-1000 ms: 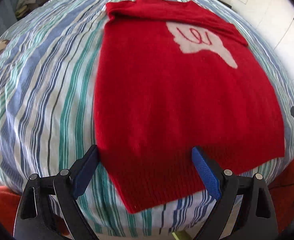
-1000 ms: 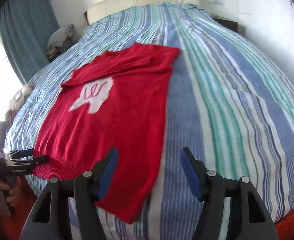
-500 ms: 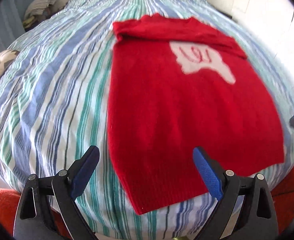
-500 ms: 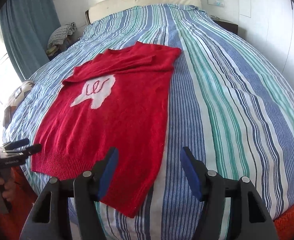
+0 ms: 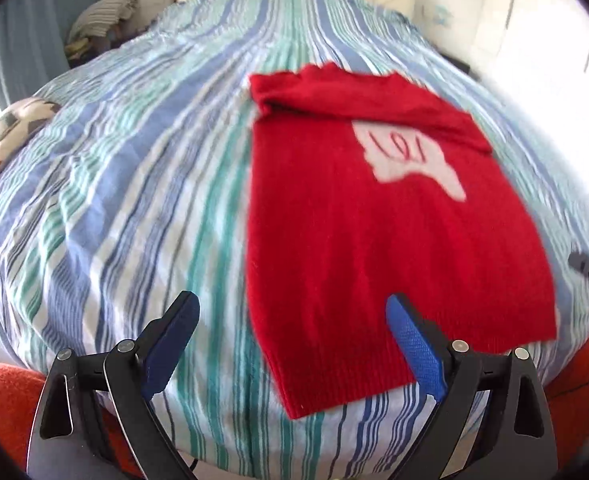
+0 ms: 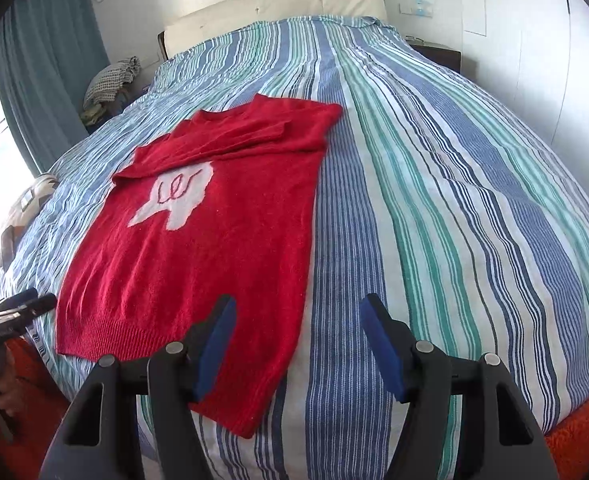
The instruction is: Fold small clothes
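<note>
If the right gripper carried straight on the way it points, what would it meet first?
Probably the striped bedspread, just beside the red sweater; the open right gripper straddles the sweater's edge, so depth leaves this uncertain.

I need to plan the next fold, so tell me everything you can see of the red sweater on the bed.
The red sweater looks like a soft knit with a ribbed hem and a white patch bearing red stitched lines on its chest. It lies flat on the striped bedspread, hem toward the near edge of the bed and one hem corner hanging slightly over it. Both sleeves are folded in across the top, below the neckline. Only the bedspread touches it; both claws hover open above the hem end without gripping it.
</note>
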{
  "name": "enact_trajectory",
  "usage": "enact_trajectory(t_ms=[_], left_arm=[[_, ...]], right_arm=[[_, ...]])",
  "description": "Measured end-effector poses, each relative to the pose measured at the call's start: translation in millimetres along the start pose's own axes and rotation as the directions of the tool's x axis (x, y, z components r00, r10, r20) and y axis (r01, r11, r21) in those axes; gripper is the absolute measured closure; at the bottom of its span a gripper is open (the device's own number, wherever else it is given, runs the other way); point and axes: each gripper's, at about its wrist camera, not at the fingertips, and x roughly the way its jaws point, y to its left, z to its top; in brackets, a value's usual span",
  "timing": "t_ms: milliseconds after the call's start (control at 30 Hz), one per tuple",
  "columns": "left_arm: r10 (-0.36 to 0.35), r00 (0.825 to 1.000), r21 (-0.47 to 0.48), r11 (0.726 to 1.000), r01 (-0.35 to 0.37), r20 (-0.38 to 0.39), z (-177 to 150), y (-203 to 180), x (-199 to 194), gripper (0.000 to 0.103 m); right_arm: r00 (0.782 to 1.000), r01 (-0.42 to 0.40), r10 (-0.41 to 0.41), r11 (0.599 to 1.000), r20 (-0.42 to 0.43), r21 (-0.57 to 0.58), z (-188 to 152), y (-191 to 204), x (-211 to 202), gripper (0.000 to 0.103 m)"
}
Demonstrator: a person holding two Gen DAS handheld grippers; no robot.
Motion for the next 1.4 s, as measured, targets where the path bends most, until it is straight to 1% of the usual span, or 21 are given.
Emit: enact_trajectory(t_ms=[67,167,233,367,533,800,1133,1400], left_arm=[[-0.003,1.000,-0.031,1.000,0.003,0.002,2.5,6.2,1.4,0.008],[0.011,1.000,-0.037,0.999,-0.012,-0.028,3.3,8.6,8.7,0.008],[0.010,0.999,-0.028,1.000,-0.011,-0.040,3.3,6.1,12.3,0.008],[0.015,0.999,0.019,1.000,-0.014,-0.050,2.7,-3.6,18.3,0.008],[0.018,0.998,0.030,0.999,-0.017,-0.063,0.7,-6.0,22.4,0.008],[0.037,0.996,0.006,0.999,-0.037,-0.085,-0.3,0.5,27.9,0.008],[0.050,0.996,-0.031,0.998,-0.052,-0.076,1.6,9.1,26.6,0.008],[0.058,0.995,-0.067,0.996,-0.064,-0.085,2.4,17.4,27.3,0.008]], right_arm=[[1.000,0.001,-0.001,1.000,-0.002,0.012,1.3,-2.6,0.4,0.039],[1.000,0.001,-0.001,1.000,-0.005,0.020,1.3,-4.8,0.6,0.039],[1.000,-0.002,0.002,1.000,-0.007,0.016,1.2,-4.1,0.8,0.039],[1.000,-0.006,0.006,1.000,-0.011,-0.001,0.6,-0.8,3.1,0.039],[1.000,-0.005,0.005,1.000,-0.019,0.017,-1.1,-4.2,5.5,0.039],[1.000,-0.002,0.004,0.998,-0.031,0.068,-2.3,-15.3,8.5,0.039],[1.000,0.004,-0.002,0.997,-0.026,0.072,-1.9,-17.0,7.2,0.039],[1.000,0.004,-0.003,0.997,-0.024,0.076,-1.7,-18.5,6.9,0.039]])
